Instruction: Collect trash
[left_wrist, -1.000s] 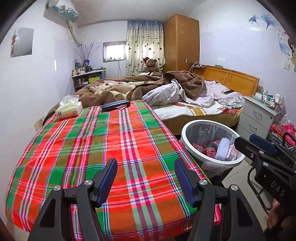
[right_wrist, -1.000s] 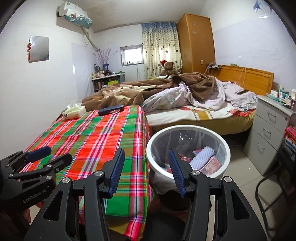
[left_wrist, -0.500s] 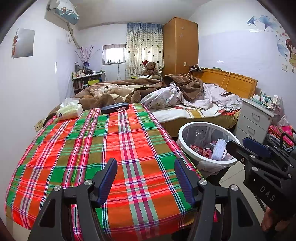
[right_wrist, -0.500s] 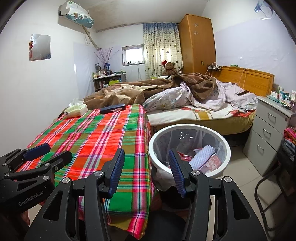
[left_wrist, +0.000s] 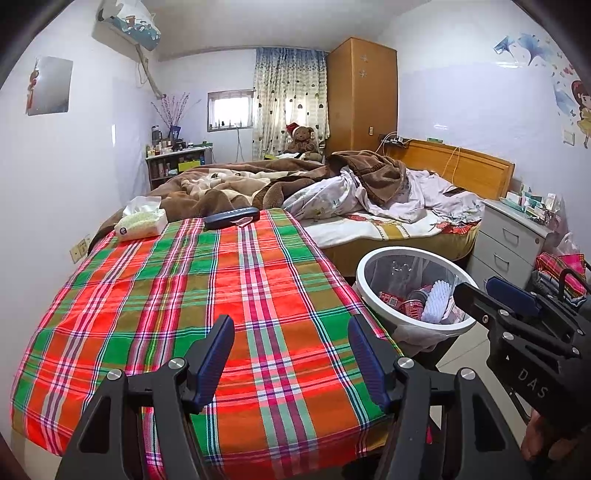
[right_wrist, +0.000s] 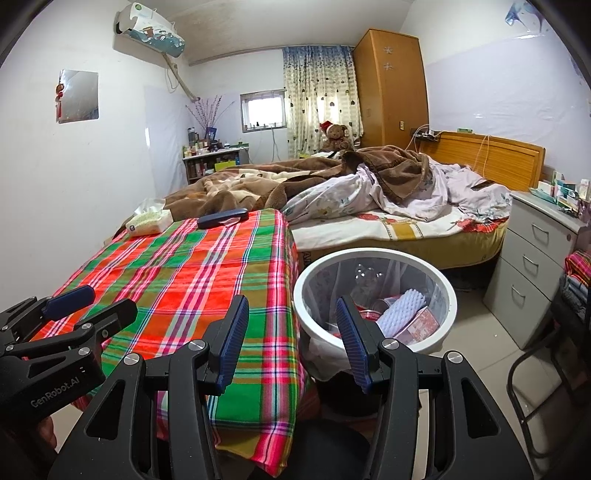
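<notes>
A white round trash bin (left_wrist: 373, 295) stands right of the plaid-covered table (left_wrist: 184, 295); it also shows in the right wrist view (right_wrist: 369, 254). It holds red cans, a white foam piece (right_wrist: 400, 310) and wrappers. My left gripper (left_wrist: 290, 354) is open and empty above the table's near edge. My right gripper (right_wrist: 291, 334) is open and empty, held near the bin's near-left rim and the table corner. In the left wrist view my right gripper (left_wrist: 476, 295) shows at right beside the bin.
A tissue box (left_wrist: 142, 223) and a dark case (left_wrist: 231, 218) lie at the table's far end. An unmade bed (left_wrist: 351, 192) lies behind. A grey drawer unit (right_wrist: 532, 254) stands right. A black chair frame (right_wrist: 535, 387) is at lower right.
Both grippers have drawn back and risen a little, so the table and bin look slightly farther. The jaws have stayed open and empty.
</notes>
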